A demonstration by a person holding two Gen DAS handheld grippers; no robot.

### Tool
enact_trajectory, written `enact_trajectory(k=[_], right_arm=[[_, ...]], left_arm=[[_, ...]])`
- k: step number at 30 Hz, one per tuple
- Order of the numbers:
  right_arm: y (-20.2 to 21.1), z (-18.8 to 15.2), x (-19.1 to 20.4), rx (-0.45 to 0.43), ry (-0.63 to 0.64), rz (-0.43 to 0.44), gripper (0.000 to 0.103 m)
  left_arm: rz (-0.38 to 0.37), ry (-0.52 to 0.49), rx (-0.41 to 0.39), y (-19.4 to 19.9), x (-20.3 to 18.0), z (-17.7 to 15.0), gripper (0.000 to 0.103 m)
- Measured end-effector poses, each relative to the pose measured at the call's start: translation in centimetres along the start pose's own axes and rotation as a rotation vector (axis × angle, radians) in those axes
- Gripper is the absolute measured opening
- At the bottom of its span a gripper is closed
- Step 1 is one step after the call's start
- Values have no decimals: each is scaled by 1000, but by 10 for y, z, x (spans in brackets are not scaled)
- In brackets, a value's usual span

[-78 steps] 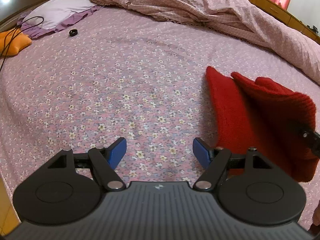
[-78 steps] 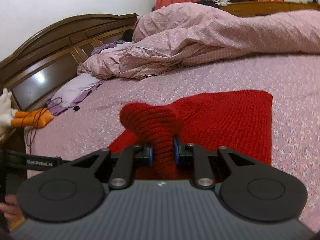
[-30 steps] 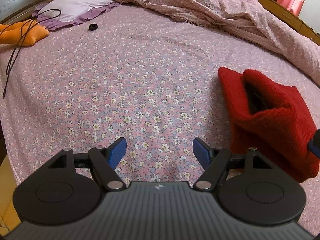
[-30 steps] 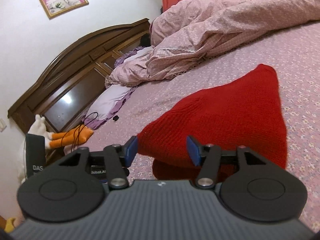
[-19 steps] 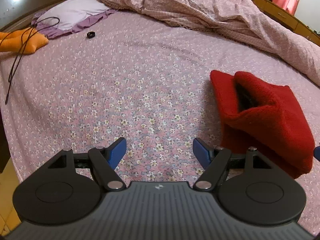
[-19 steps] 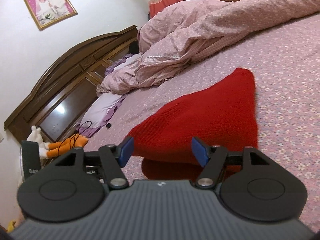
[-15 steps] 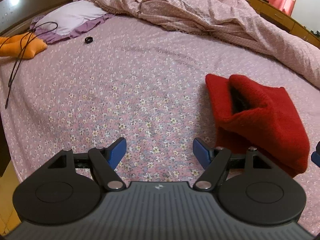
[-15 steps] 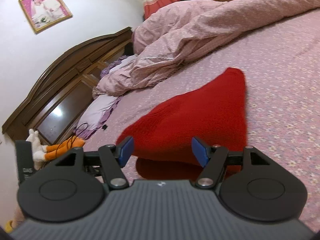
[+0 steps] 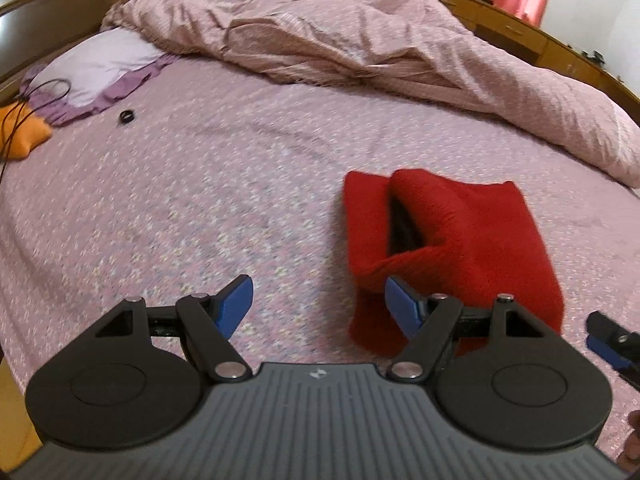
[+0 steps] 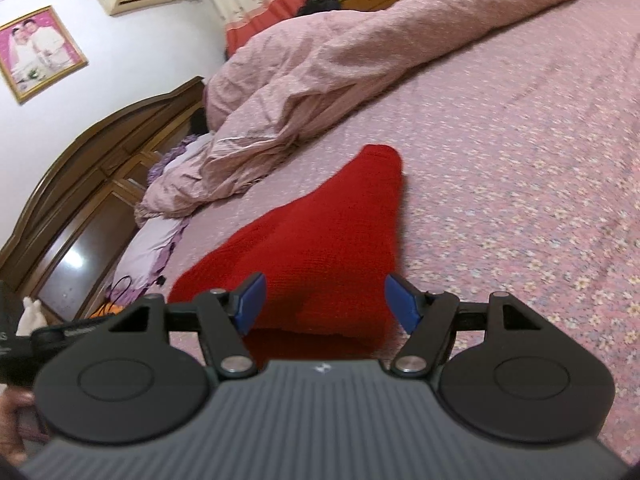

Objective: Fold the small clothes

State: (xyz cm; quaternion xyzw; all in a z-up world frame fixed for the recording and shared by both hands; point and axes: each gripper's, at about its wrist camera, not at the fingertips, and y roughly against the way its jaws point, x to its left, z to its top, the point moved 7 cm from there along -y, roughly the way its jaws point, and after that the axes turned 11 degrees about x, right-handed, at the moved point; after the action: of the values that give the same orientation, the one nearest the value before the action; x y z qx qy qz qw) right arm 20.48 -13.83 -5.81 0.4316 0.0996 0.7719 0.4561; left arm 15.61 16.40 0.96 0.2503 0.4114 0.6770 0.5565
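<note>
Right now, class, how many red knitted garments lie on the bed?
1. The red knitted garment lies folded on the floral bedsheet, near the foot of the crumpled pink duvet. More clothes could be hidden under that duvet.

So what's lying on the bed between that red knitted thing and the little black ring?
Only bare floral sheet separates the red knit from the black ring, seen in the left wrist view.

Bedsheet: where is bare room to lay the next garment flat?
Widest bare patch of the bedsheet: left of the red knit, bounded by the black ring and pillow beyond. A second patch lies right of the knit. The back is crowded by the duvet.
</note>
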Motion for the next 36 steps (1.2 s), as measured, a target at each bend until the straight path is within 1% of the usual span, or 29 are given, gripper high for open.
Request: enact_trajectory(k=[7,11,14,20,24,28,36], right_arm=[[-5,0,-20,11,-53,-31,70],[-7,2,-31,11,-81,-47,70],[-9,3,-40,15,-101,-66,70],[-14,3,-51,32,-129,-88,70],[-15,5,-56,34,-135,-95,70],[-17,6,-59,40,-142,-97,70],[-22,7,-58,54,-139,-102,70]], left_arm=[[-12,-65,-13,-2,-27,21,78],[-37,-95,-17,-6,-45,31,78],[-48,-121,-13,-15,-59,37,78],[-53,-147,33,-45,-77,45,78],[-50,-170,50,-64,-82,48,78],[-44,-171,68,-78,-83,46,78],[-64,-143,82,-87,-80,47,78]])
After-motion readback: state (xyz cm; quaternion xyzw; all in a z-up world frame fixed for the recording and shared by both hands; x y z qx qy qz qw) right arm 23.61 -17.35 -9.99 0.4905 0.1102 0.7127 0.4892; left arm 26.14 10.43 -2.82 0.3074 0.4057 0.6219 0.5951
